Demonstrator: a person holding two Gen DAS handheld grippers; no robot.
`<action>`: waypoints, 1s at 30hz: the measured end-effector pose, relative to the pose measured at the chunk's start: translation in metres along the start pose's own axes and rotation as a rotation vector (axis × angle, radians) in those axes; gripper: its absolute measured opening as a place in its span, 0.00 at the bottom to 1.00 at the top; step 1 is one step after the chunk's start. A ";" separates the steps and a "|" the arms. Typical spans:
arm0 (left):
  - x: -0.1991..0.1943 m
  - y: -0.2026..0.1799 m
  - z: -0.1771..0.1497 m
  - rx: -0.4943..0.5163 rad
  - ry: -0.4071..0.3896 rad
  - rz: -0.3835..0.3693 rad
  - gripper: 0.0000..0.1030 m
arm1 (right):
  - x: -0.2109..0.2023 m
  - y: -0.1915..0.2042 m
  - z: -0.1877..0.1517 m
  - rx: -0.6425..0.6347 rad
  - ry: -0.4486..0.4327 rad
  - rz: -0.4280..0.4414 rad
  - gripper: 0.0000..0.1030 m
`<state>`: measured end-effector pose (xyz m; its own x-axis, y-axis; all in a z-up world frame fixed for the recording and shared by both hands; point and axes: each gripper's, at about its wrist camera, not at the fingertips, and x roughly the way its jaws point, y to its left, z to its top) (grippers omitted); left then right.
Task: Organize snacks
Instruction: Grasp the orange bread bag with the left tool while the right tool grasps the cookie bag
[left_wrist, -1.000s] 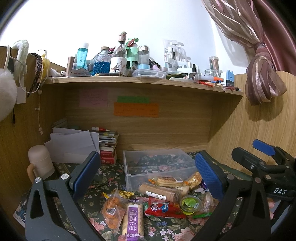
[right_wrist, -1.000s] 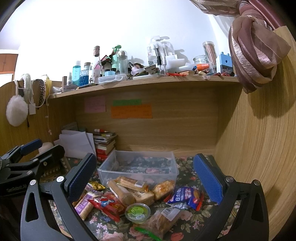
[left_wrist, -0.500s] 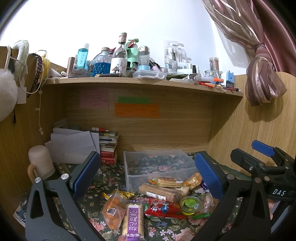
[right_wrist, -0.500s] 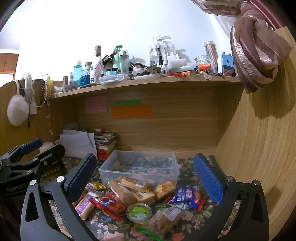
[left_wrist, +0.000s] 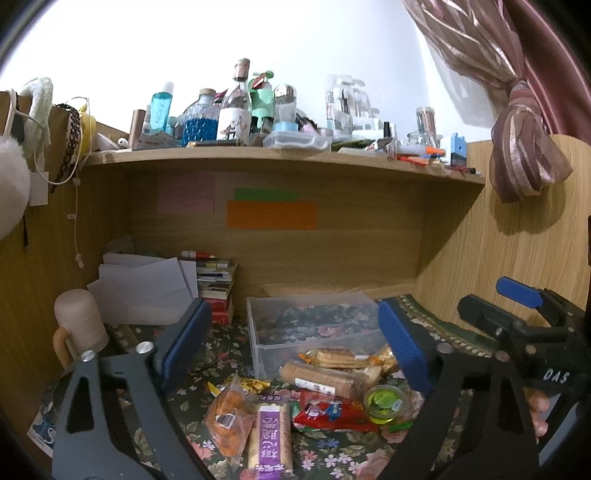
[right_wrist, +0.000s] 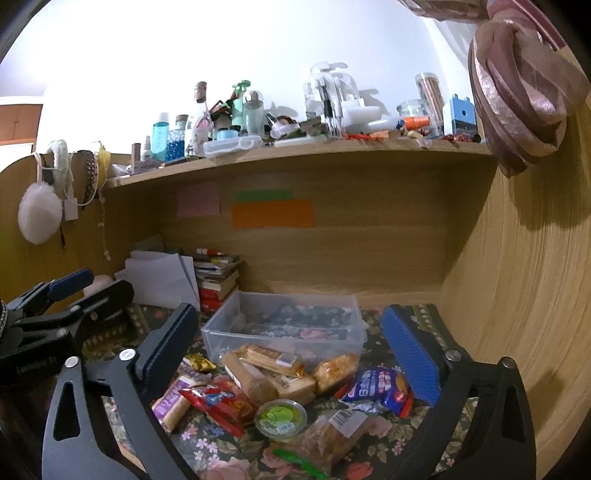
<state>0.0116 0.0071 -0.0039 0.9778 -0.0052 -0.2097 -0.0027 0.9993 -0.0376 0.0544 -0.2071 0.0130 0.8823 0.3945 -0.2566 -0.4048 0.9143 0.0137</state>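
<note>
While both hover above the floral surface (left_wrist: 343, 458), the left hand-held gripper (left_wrist: 295, 350) and the right hand-held gripper (right_wrist: 299, 347) are spread wide, released, grasping nothing. The snacks (right_wrist: 266, 384) lie heaped at 6 o'clock, against the near wall of the clear plastic bin (right_wrist: 284, 317), which holds nothing. Wooden side panels close the bay at 3 and 9 o'clock; stacked books (left_wrist: 216, 291) and papers (left_wrist: 144, 288) crowd 10 o'clock, beneath a cluttered shelf (left_wrist: 280, 157).

Home bedroom desk nook, toiletry-crowded shelf (left_wrist: 280, 155), tied curtain (left_wrist: 524, 158)
</note>
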 end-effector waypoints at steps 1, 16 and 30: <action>0.002 0.002 -0.001 0.001 0.009 0.004 0.84 | 0.002 -0.002 -0.001 0.002 0.012 0.001 0.91; 0.050 0.053 -0.056 0.000 0.284 0.038 0.73 | 0.038 -0.042 -0.049 0.044 0.286 -0.036 0.70; 0.084 0.072 -0.110 -0.050 0.451 0.054 0.71 | 0.065 -0.051 -0.091 0.133 0.458 -0.020 0.68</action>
<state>0.0707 0.0741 -0.1322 0.7868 0.0204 -0.6168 -0.0726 0.9956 -0.0596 0.1104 -0.2364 -0.0927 0.6808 0.3226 -0.6575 -0.3280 0.9370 0.1201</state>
